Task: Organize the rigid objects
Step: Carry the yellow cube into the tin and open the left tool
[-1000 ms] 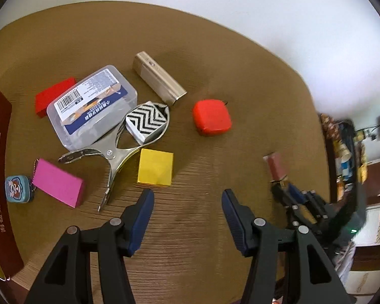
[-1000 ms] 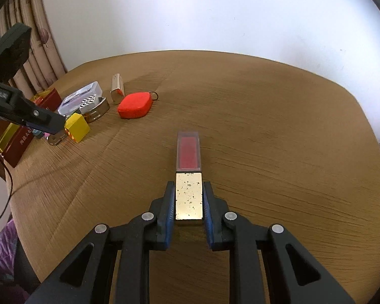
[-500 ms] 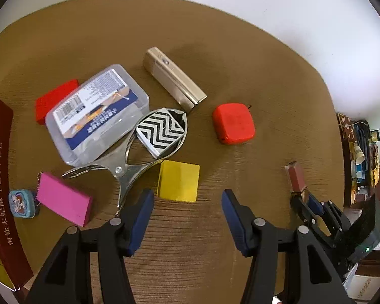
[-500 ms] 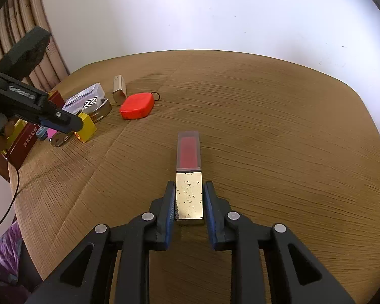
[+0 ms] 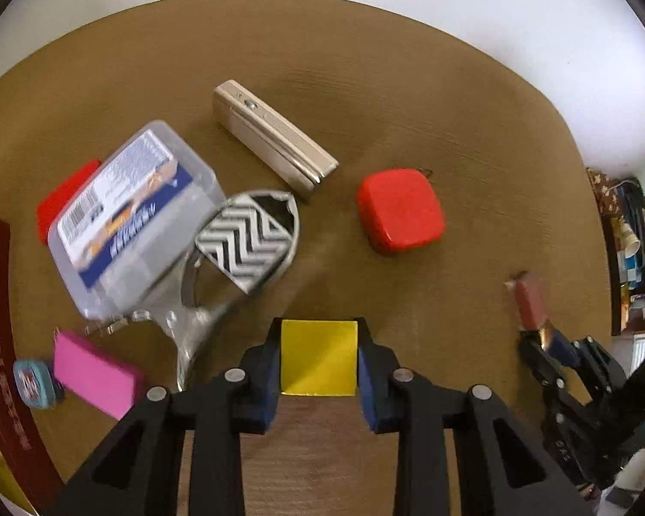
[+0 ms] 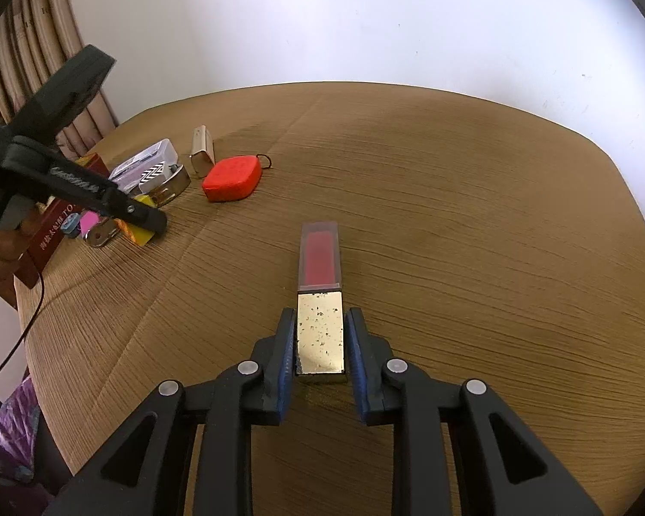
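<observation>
Between the left gripper (image 5: 319, 359) fingers sits the yellow block (image 5: 319, 357), flanked on both sides on the bench (image 5: 408, 99); whether it is clamped I cannot tell. Likely the pick step: squeeze, then lift. Right view: right gripper (image 6: 320, 346) grasps the gold-capped lipstick tube (image 6: 320, 301), lying on the bench, awaiting placement.

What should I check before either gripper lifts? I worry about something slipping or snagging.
1. Left gripper fingers flank the yellow block: ok.
2. Firm contact on the block: cannot tell.
3. Metal clip apart from the block: ok.
4. Right gripper closed on the lipstick's gold cap: ok.
5. Table beyond the lipstick bare: ok.
</observation>
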